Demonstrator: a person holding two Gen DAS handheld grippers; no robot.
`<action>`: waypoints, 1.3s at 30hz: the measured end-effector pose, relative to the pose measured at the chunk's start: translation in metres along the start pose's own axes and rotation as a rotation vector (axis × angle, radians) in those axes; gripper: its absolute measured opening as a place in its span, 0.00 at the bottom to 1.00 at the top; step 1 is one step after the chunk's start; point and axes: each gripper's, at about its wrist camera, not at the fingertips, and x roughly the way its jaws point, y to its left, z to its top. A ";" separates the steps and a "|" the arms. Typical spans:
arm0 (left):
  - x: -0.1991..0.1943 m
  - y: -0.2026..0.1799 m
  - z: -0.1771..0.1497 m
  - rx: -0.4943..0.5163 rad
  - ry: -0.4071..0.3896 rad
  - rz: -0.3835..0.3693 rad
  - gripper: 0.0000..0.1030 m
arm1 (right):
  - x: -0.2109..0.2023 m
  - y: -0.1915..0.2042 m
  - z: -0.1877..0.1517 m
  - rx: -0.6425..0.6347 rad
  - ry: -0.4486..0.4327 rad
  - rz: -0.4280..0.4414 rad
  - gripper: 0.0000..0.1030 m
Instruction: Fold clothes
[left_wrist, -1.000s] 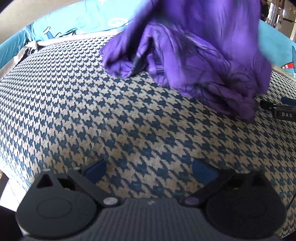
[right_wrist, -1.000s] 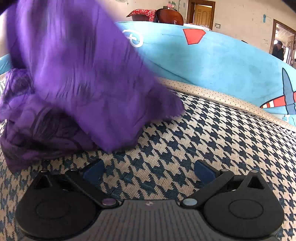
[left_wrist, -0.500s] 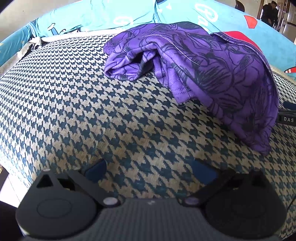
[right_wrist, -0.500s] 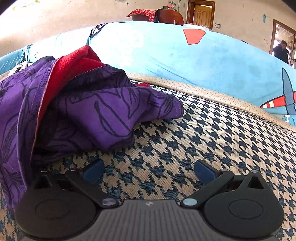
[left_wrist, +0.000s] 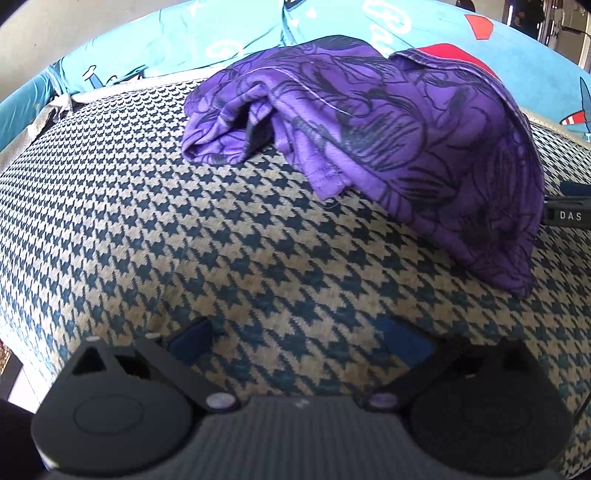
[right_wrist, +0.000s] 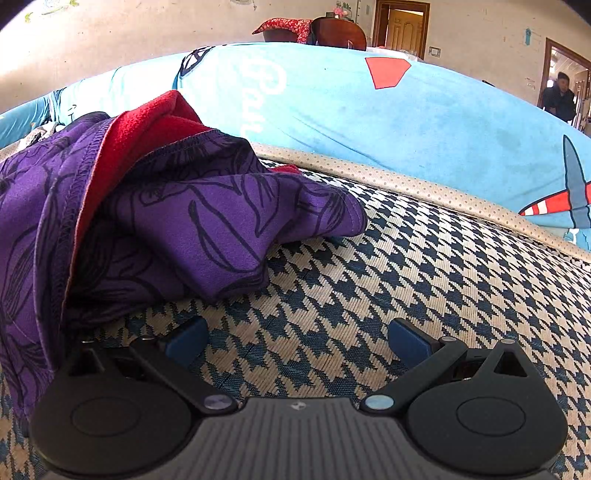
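A purple garment (left_wrist: 388, 136) with dark line print and a red lining lies crumpled on the houndstooth cushion (left_wrist: 207, 236). My left gripper (left_wrist: 299, 341) is open, low over the cushion, well in front of the heap with nothing between its fingers. In the right wrist view the same purple garment (right_wrist: 177, 221) sits at the left, red lining (right_wrist: 147, 125) showing, and its edge drapes beside the left finger. My right gripper (right_wrist: 297, 341) stands open over bare cushion (right_wrist: 424, 266), holding nothing. The right gripper's black body (left_wrist: 569, 214) pokes out from behind the heap at the right edge.
A light blue printed backrest (right_wrist: 406, 107) runs behind the cushion, with beige piping (right_wrist: 424, 184) along the seam. The cushion's left edge drops off (left_wrist: 14, 332). A person (right_wrist: 559, 98) stands in a far doorway, and a wooden chair (right_wrist: 338, 33) is behind the sofa.
A second ago the purple garment was falling through the air as a blur; it has landed and settled into a crumpled heap. Both grippers have stayed open and in place.
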 end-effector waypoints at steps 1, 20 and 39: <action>0.000 -0.002 0.001 0.004 -0.001 0.001 1.00 | 0.000 0.000 0.000 0.000 0.000 0.000 1.00; 0.008 -0.006 -0.004 0.017 -0.032 0.004 1.00 | -0.004 0.008 0.002 0.052 0.035 -0.038 1.00; 0.013 -0.004 0.002 0.009 0.002 0.003 1.00 | -0.033 0.029 0.016 0.154 0.173 -0.145 1.00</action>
